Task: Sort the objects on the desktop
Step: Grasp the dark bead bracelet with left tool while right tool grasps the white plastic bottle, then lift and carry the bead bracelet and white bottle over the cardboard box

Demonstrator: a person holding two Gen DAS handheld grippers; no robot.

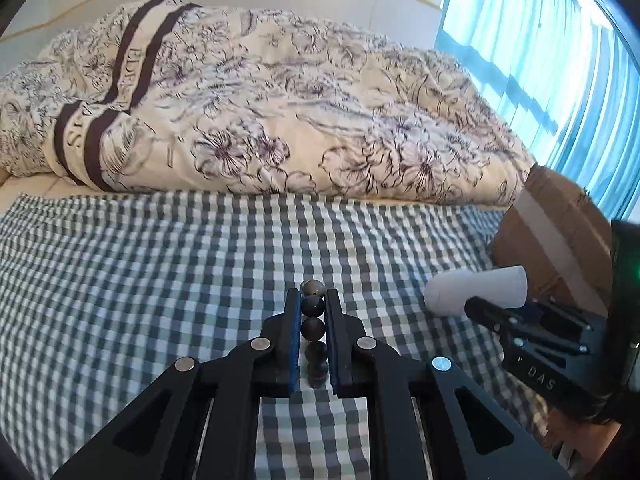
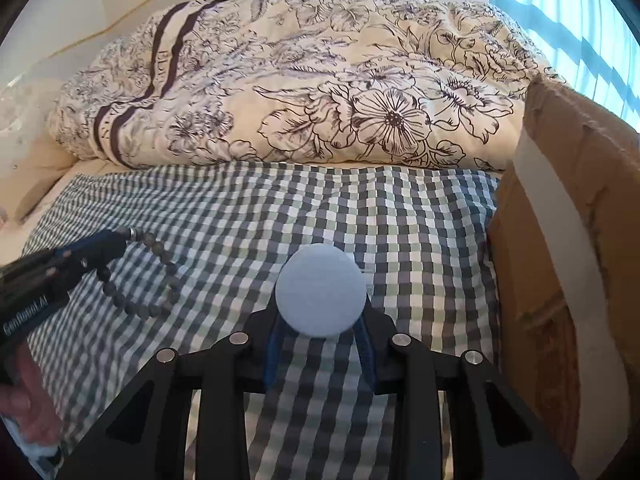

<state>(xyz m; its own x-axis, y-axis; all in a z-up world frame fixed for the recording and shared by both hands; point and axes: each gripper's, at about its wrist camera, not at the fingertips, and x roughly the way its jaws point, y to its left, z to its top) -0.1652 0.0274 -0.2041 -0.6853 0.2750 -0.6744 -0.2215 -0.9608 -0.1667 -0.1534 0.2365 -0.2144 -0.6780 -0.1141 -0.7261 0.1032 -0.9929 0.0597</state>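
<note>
Left gripper (image 1: 313,304) level above checked cloth (image 1: 160,264), pinching bead bracelet (image 1: 314,320); right gripper (image 2: 320,316) alongside, clamping white cylinder (image 2: 320,290).

- A bead bracelet (image 1: 313,328) of dark round beads, brownish-grey with a dull sheen, is pinched between the fingers of the left gripper (image 1: 313,300). In the right wrist view its loop (image 2: 148,276) hangs from the fingertips above the checked cloth (image 2: 240,216).
- A white cylinder (image 1: 476,290) with one rounded end is held lengthwise in the right gripper (image 2: 320,312). Its round end face (image 2: 320,290) points forward, near a cardboard box (image 2: 560,240).
</note>
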